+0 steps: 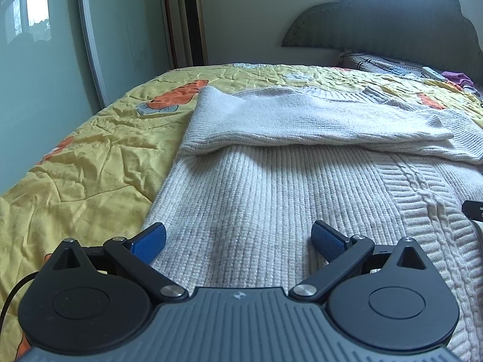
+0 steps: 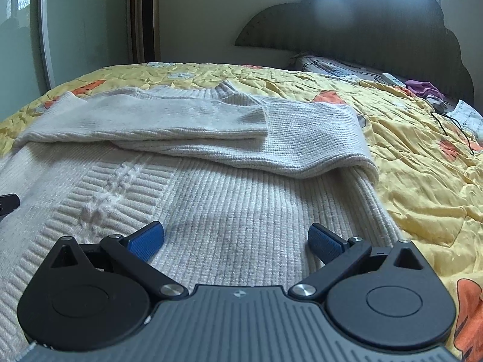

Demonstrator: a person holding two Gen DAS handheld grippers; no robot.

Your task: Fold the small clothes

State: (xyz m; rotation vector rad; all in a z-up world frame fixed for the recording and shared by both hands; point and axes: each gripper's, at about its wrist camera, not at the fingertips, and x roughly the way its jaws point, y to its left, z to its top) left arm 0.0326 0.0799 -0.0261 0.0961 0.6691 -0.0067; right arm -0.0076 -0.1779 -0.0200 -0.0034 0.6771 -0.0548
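A cream ribbed knit sweater [image 1: 271, 199] lies flat on the bed, both sleeves folded across its chest; in the right wrist view the sweater [image 2: 229, 199] shows its collar at the far end. My left gripper [image 1: 238, 241] hovers open over the sweater's lower left part, near its left edge, with nothing between the blue pads. Over the lower right part, near the right edge, my right gripper [image 2: 235, 239] is open and holds nothing. A cable-knit band runs down the sweater's middle. A dark tip of the right gripper [image 1: 472, 209] shows at the left view's right edge.
A yellow quilt [image 1: 90, 157] with orange prints covers the bed [image 2: 422, 163]. A dark padded headboard [image 2: 362, 24] stands at the far end. A purple cloth [image 2: 422, 87], a remote and a black cable [image 2: 452, 126] lie at the far right. A tall fan tower [image 1: 190, 18] stands by the wall.
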